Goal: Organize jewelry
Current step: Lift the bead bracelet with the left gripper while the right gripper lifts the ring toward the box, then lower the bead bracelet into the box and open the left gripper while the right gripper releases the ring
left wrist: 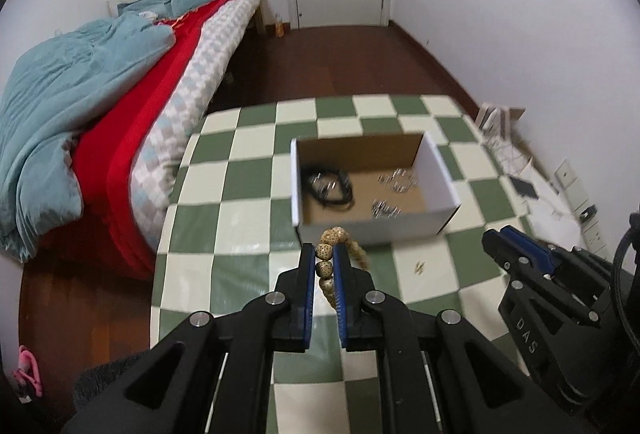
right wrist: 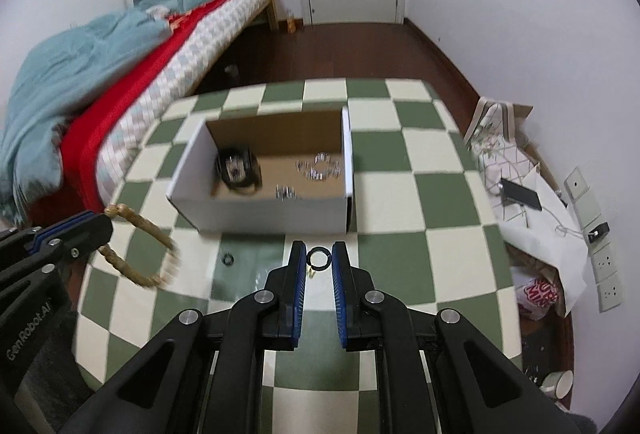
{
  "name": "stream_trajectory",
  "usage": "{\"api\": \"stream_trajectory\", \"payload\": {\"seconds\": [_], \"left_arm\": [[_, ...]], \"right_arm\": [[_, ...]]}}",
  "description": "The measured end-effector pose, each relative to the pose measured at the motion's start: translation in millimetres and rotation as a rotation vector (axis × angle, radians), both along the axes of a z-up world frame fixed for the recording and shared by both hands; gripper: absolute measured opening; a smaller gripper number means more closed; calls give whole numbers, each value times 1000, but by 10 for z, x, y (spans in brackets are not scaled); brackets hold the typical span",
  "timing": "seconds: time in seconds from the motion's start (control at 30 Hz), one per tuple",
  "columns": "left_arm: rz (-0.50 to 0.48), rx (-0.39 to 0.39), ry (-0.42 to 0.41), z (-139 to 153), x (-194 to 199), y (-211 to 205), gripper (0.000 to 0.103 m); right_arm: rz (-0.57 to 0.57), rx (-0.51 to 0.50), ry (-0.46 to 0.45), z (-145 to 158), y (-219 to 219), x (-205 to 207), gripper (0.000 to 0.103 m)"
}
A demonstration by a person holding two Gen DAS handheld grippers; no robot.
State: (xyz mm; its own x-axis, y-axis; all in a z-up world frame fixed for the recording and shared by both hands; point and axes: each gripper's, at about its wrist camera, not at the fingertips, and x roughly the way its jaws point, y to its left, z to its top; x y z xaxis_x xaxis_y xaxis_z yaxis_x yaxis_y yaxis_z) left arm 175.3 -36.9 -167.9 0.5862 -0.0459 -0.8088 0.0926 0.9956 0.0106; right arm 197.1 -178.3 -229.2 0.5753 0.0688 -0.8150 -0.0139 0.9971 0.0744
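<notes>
Bead bracelet (left wrist: 343, 254): clamped in my left gripper (left wrist: 324, 252), hanging above the checkered table (left wrist: 240, 169), just near of the box (left wrist: 400, 226).
Dark ring (right wrist: 319, 258): pinched at the tips of my right gripper (right wrist: 319, 254).
In box: black cord piece (right wrist: 237, 169) at left, silver pieces (right wrist: 320, 167) at right.
Left on table: small ring (right wrist: 228, 258) and a tiny gold piece (left wrist: 420, 266), both near of the box.
Progress: I judge roughly halfway; both held items are not yet dropped in.
</notes>
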Motion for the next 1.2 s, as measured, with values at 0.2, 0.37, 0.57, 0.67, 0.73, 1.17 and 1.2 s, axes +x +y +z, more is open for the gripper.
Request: {"api": "stream_trajectory", "payload": {"seconds": [0.2,0.37,0.57,0.67,0.73,1.17,1.2], "left_arm": [[5,-43,-51,275,211,7,6],[6,-90,-42,364,531,77,6],[-23,-111,56,136,984,108,7],[-47,-114,124,-52,1176,86,7],[-56,-116,157,-150,1259,67,7],[-14,-117,245,-363,1596,154,23],[-7,-105,234,-341,1596,169,44]], "right_arm": [[5,25,-57,356,-21,94,14],[14,51,-74,522,-31,345,14],[21,65,-37,425,-42,760,14],[29,65,-4,301,-43,946,14],[37,58,14,229,-31,1032,14],[73,132,207,-234,-56,1508,14],[70,131,223,-252,-51,1533,14]]}}
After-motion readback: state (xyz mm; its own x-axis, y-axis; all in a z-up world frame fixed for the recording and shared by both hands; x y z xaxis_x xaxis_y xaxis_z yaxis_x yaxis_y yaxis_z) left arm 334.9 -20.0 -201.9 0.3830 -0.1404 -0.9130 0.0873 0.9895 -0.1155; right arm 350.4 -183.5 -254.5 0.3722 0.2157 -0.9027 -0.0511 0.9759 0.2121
